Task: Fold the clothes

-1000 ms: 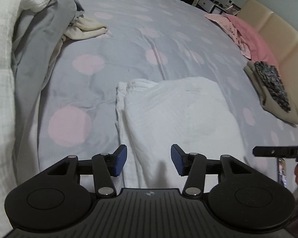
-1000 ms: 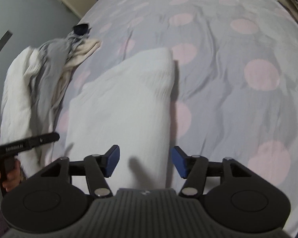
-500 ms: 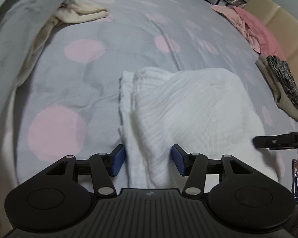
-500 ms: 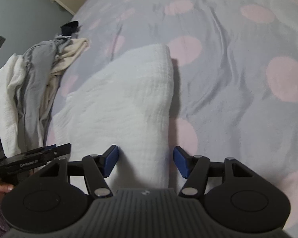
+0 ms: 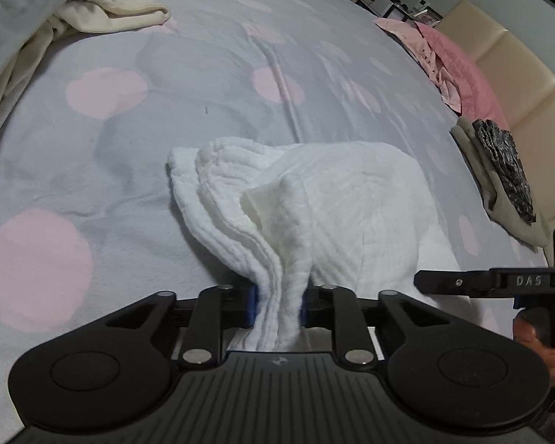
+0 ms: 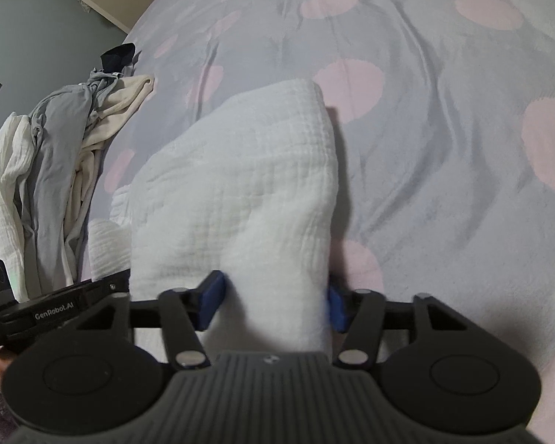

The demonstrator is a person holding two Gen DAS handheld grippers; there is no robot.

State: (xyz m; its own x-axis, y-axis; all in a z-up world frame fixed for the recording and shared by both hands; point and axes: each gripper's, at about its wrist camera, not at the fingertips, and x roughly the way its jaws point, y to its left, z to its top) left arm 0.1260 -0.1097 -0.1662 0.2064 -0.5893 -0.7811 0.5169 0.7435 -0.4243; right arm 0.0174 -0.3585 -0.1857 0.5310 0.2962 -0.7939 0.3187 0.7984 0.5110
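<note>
Readable markings: "DAS" on the right tongs [image 6: 275, 299]; "GenRobot.AI" on the left tongs [image 5: 277, 305]. Both tongs have just been closing and clamp near edges of the white garment [image 5: 351, 199], which extends ahead across the bed [image 5: 203, 85].

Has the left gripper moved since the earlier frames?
Yes. The left gripper came forward over the bedspread onto the white cloth, its jaws closing on it.

Folded white muslin cloth [image 5: 336, 199] on grey pink-dotted bedsheet [image 5: 103, 148], directly ahead. Heap of cream and grey garments [image 6: 74, 140] far left. Pink crumpled garment [image 5: 447, 51] far right, black patterned cloth [image 5: 507, 162] nearer on beige folded garment [image 5: 477, 170].
</note>
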